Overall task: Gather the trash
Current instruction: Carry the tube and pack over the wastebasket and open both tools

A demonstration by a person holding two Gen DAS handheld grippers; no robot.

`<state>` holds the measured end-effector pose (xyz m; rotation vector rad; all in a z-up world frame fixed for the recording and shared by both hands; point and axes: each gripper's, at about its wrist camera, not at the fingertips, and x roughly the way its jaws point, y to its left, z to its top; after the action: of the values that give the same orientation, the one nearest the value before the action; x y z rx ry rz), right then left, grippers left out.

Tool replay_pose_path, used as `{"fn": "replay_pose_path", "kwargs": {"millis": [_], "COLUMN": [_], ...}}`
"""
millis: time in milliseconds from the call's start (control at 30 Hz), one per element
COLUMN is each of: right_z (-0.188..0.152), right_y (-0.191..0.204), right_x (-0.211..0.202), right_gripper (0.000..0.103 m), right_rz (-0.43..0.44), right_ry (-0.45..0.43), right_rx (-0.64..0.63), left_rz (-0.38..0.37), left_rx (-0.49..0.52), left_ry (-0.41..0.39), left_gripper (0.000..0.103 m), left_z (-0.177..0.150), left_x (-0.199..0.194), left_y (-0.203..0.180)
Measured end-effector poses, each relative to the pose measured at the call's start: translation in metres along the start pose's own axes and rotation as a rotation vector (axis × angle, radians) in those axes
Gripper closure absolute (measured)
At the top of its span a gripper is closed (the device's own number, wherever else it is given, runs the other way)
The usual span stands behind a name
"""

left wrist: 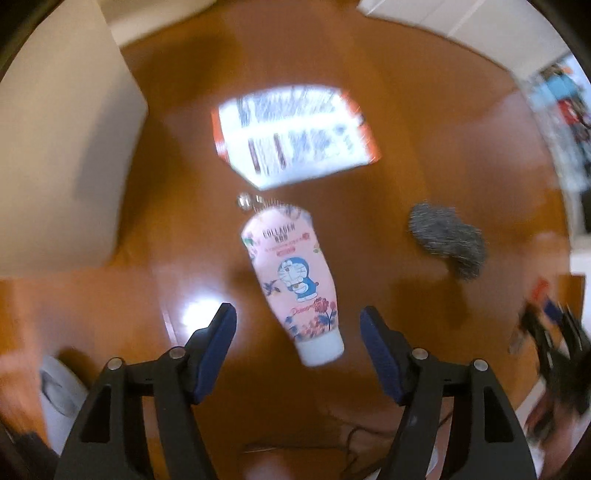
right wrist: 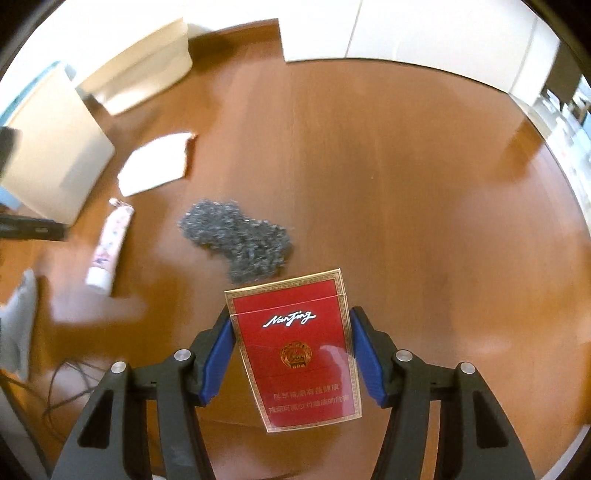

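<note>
My right gripper (right wrist: 290, 317) is shut on a red cigarette pack (right wrist: 295, 350) and holds it above the wooden table (right wrist: 424, 203). A grey steel wool pad (right wrist: 240, 236) lies just beyond the pack; it also shows in the left wrist view (left wrist: 448, 238). My left gripper (left wrist: 298, 314) is open and empty above a pink tube (left wrist: 295, 280) with a white cap, which lies between the fingers' line of sight. A white and orange packet (left wrist: 295, 136) lies beyond the tube. The tube (right wrist: 109, 247) and packet (right wrist: 155, 164) show at the left in the right wrist view.
A beige paper bag (left wrist: 62, 166) stands at the left of the table; it shows in the right wrist view (right wrist: 55, 155) with a second beige box (right wrist: 140, 70) behind it. White cabinets (right wrist: 406, 33) line the far edge. Cables (right wrist: 66, 387) lie near the front left.
</note>
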<state>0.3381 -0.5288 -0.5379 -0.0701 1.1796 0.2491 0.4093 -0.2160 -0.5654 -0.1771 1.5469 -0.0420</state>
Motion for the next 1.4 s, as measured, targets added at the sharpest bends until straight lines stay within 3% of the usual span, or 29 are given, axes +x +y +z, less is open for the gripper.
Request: {"fn": "replay_pose_path", "kwargs": {"millis": [167,267,400,433,467,700,867,1067,1233,1400], "right_z": [-0.015,-0.018,-0.023,-0.025,-0.026,-0.020,-0.007,0.015,0.036,0.063], "right_y": [0.019,0.023,0.019,0.018,0.017,0.022,0.028,0.050,0.081,0.122], "right_x": [-0.008,-0.016,-0.015,-0.018,-0.019,-0.028,-0.040,-0.085,-0.153,-0.239], "right_gripper": [0.040,0.040,0.040,0.040,0.040,0.040,0.040,0.040,0.040,0.040], "right_rz": [0.028,0.031,0.027,0.025,0.025,0.020,0.012,-0.001,-0.015,-0.024], "right_ry": [-0.026,-0.043,-0.053,-0.058,-0.062,-0.091,-0.115,-0.159,-0.183,-0.257], "right_rx": [0.016,0.030,0.052,0.056,0.060,0.053,0.046,0.039,0.011,-0.034], "left_rz": [0.037,0.022,0.076,0.087,0.095,0.051,0.024,-0.021,-0.036,-0.011], "left_rx": [-0.113,-0.145,-0.110,-0.094,-0.078,-0.043,0.024,0.068,0.076,0.056], "left_ry": [0.049,0.085,0.037,0.026,0.011,-0.031,-0.147,-0.309,-0.413,-0.549], "left_gripper": [0.034,0.034,0.032,0.043,0.048,0.050,0.050,0.050,0.050,0.050], "left_z": [-0.003,-0.004,-0.005,-0.007,-0.008,-0.018,-0.021,-0.026,-0.038,-0.044], "left_x": [0.042,0.061,0.065,0.064,0.062,0.053,0.003,-0.079,-0.162,-0.263], "left_y": [0.000,0.002,-0.004,-0.006,-0.009,-0.003,-0.008,-0.013,0.001,0.045]}}
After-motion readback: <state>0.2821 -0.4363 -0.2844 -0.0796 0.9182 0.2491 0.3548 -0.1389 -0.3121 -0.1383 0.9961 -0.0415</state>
